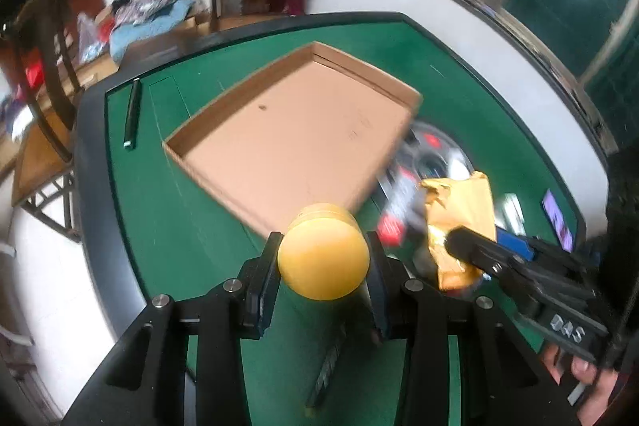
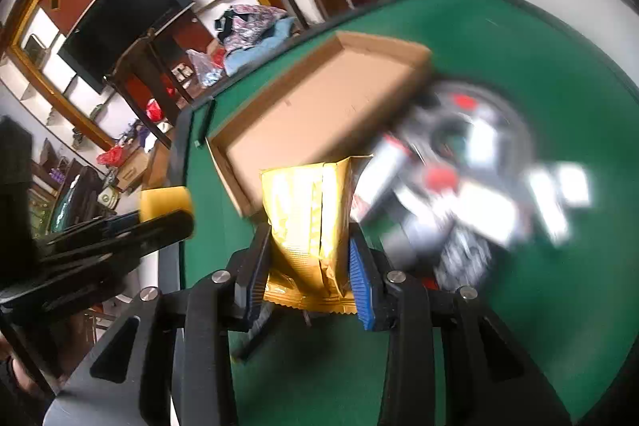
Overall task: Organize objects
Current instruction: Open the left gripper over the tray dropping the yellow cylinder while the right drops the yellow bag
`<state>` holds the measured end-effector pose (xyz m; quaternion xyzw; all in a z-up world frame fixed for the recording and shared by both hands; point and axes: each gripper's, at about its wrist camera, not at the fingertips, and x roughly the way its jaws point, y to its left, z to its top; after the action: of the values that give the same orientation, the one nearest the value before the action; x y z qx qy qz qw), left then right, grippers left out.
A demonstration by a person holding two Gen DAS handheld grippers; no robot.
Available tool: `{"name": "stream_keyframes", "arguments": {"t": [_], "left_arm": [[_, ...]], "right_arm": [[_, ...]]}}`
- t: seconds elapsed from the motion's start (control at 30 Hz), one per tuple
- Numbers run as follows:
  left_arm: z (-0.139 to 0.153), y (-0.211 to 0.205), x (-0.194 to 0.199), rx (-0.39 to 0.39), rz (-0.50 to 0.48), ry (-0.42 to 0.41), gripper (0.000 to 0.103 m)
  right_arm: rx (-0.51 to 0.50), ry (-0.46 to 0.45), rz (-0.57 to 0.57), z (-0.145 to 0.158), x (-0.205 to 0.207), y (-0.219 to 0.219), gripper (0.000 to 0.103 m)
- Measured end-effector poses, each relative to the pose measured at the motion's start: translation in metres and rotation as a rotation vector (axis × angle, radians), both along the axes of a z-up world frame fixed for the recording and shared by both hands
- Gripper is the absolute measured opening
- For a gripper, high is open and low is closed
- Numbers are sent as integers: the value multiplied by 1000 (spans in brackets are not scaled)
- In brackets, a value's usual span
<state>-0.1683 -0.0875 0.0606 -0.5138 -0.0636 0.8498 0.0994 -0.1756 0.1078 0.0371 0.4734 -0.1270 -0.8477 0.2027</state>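
Observation:
My left gripper (image 1: 322,246) is shut on a yellow round-capped container (image 1: 323,258), held above the green table just short of the near corner of a shallow cardboard tray (image 1: 287,134). In the right wrist view my right gripper (image 2: 309,246) is shut on a gold foil packet (image 2: 311,222), lifted in front of the same cardboard tray (image 2: 319,106). The right gripper (image 1: 479,258) with the gold packet (image 1: 463,202) shows at the right of the left wrist view. The left gripper's finger and the yellow container (image 2: 165,204) show at the left of the right wrist view.
A dark pen-like stick (image 1: 133,114) lies on the green table (image 1: 167,210) left of the tray. Blurred packets and a round central panel (image 2: 471,162) lie right of the tray. A phone (image 1: 557,220) lies near the right edge. Chairs and clutter stand beyond the table.

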Motion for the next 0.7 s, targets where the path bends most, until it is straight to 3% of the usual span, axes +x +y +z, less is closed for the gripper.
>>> {"name": "stream_keyframes", "arguments": {"t": [0.2, 0.43, 0.53, 0.7], "left_arm": [[-28, -15, -65, 28, 52, -50, 35], [-70, -22, -84, 4, 77, -132, 35], [-83, -22, -82, -8, 84, -164, 35], [-93, -26, -75, -5, 82, -181, 36]], "right_arm": [[-3, -3, 48, -2, -74, -27, 34], [45, -75, 93, -43, -131, -58, 34], [95, -100, 97, -58, -139, -64, 34], [96, -138, 107, -74, -145, -64, 36]]}}
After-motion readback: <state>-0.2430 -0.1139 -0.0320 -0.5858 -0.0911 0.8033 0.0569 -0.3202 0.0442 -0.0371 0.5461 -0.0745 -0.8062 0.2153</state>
